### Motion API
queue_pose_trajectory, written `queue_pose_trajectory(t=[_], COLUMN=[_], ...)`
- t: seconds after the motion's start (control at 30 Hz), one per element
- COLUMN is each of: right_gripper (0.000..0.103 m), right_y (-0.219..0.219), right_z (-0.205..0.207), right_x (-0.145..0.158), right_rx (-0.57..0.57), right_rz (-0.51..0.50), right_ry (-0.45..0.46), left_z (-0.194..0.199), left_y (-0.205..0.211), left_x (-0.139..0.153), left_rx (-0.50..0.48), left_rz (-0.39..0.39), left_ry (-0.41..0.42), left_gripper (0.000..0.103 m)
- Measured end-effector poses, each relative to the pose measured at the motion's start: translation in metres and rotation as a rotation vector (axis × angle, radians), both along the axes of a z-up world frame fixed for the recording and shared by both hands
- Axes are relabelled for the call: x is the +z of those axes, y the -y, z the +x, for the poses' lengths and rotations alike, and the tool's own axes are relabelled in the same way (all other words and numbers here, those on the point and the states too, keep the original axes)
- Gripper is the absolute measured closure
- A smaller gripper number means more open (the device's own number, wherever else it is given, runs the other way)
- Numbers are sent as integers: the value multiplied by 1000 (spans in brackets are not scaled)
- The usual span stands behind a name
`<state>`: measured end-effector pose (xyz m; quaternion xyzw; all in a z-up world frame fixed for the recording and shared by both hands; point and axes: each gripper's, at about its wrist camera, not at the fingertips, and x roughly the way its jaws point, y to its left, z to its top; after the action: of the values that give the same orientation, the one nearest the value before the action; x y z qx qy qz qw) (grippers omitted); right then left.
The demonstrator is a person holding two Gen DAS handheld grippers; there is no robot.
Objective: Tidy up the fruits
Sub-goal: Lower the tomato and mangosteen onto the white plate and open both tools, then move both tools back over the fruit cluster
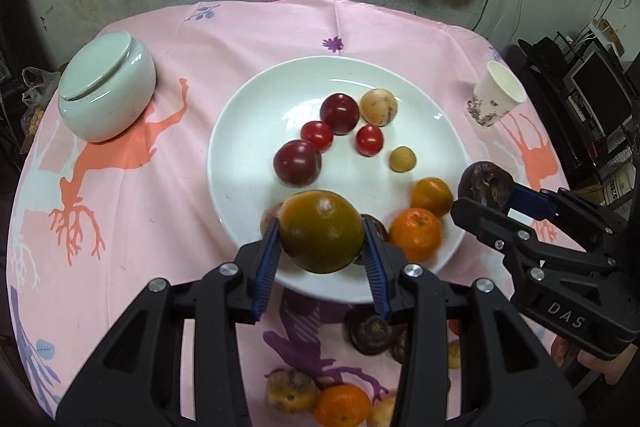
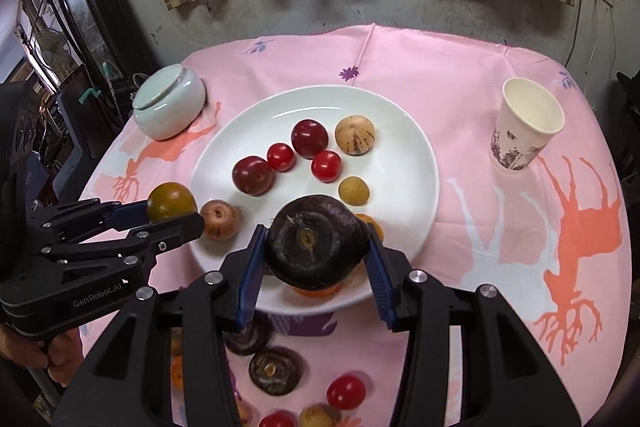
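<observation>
Holding a green orange [image 1: 322,231], the left tongs [image 1: 322,259] are hanging over the plate [image 1: 240,131] near rim. In the right view, the right tongs [image 2: 316,267] are gripping a dark chestnut [image 2: 316,241] above the plate's near edge.

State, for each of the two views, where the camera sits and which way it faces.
Left wrist: on the left gripper, looking down along it at the white plate; it clamps a greenish-brown fruit; the right gripper shows.
Right wrist: on the right gripper, looking down; it clamps a dark water chestnut; a hand shows.
Shared: plate, paper cup.
</observation>
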<state>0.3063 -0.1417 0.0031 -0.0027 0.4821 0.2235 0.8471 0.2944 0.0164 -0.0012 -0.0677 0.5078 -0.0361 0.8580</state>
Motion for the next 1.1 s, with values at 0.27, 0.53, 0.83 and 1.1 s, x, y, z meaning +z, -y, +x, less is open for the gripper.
queue_pose_trajectory(t=[0.27,0.53,0.83,1.1], right_gripper=[54,44,34,34], right_y=[-16,-8,11,48], right_z=[20,22,-7,-59], right_x=[-26,-25,-11,-17], right_rx=[-6,-75,-84,-121], right_rz=[-5,52,67,56], right_ry=[-51,-84,-66,-119], left_z=[22,19,-11,-73], left_y=[-3,-12,-13,-21], left_x=[-19,-15,6,-3], left_rx=[33,119,114,126], left_rz=[-9,9,61,60], left_ry=[-33,-21,6,-57], left_gripper=[62,44,23,17])
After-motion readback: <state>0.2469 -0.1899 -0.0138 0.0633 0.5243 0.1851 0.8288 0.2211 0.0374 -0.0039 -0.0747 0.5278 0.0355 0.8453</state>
